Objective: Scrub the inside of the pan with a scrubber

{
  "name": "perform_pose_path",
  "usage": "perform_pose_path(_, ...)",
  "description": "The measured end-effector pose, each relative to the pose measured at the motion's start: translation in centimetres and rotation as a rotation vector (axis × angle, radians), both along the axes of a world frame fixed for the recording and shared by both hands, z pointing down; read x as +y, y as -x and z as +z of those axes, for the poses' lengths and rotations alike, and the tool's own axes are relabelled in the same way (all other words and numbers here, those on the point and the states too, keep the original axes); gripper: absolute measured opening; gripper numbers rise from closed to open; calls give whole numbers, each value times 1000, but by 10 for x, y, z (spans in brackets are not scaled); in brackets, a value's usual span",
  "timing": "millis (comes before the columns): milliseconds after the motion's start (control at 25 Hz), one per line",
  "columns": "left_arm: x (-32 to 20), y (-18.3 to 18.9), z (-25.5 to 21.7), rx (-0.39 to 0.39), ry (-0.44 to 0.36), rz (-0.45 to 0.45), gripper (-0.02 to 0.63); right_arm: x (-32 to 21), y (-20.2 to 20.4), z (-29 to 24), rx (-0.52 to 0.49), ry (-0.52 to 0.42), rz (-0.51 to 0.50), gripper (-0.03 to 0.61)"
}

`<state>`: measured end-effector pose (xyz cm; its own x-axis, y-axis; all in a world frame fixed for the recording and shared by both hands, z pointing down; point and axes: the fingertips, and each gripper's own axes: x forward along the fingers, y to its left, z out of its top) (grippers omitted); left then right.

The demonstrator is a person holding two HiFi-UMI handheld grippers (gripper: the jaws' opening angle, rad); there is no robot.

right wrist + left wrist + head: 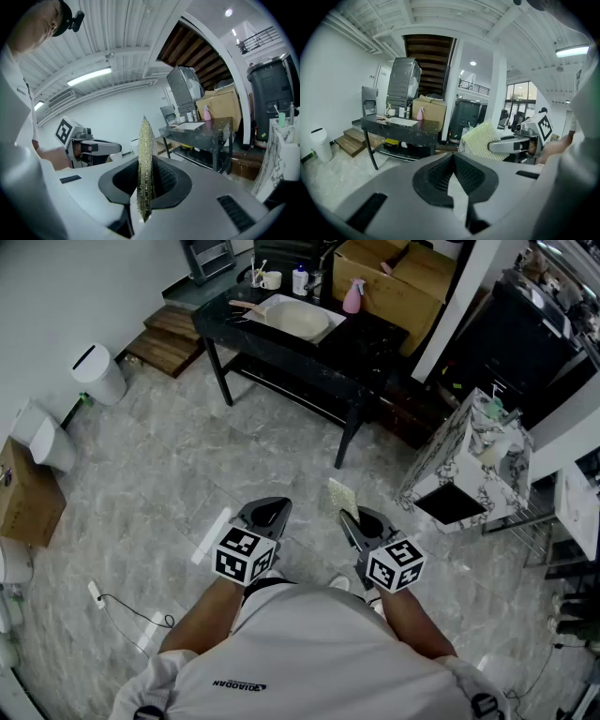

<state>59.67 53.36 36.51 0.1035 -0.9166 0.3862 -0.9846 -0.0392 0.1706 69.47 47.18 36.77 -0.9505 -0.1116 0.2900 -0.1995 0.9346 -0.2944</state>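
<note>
The white pan (296, 319) lies on a black table (375, 338) far ahead across the floor, also seen small in the left gripper view as the pan (403, 121) and in the right gripper view as the pan (194, 125). My right gripper (350, 518) is shut on a yellow-green scrubber (342, 494), which stands edge-on between the jaws in its own view, scrubber (146, 140). The left gripper (272, 509) is shut with nothing in it, jaws touching (452, 158). Both grippers are held side by side in front of my body, well short of the table.
On the table stand a pink spray bottle (353, 296), a mug (271, 280) and a cardboard box (398, 279). A marble-patterned cabinet (469, 460) stands to the right and a white bin (98, 374) to the left. A cable (131, 610) lies on the floor.
</note>
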Motion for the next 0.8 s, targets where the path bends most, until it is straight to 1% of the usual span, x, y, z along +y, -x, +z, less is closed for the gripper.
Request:
perform_pose_path(400, 6, 7, 0, 9, -4, 4, 14, 8, 7, 1, 3, -1, 8, 75)
perform_pose_path(520, 6, 9, 1, 12, -7, 9, 14, 9, 10, 1, -6, 13, 12, 75)
perform_pose_path(640, 6, 15, 3, 14, -4, 14, 14, 10, 16, 1, -18, 37, 19, 77)
perform_pose_path(800, 9, 25, 5, 16, 2, 20, 14, 17, 26, 3, -3, 30, 9, 77)
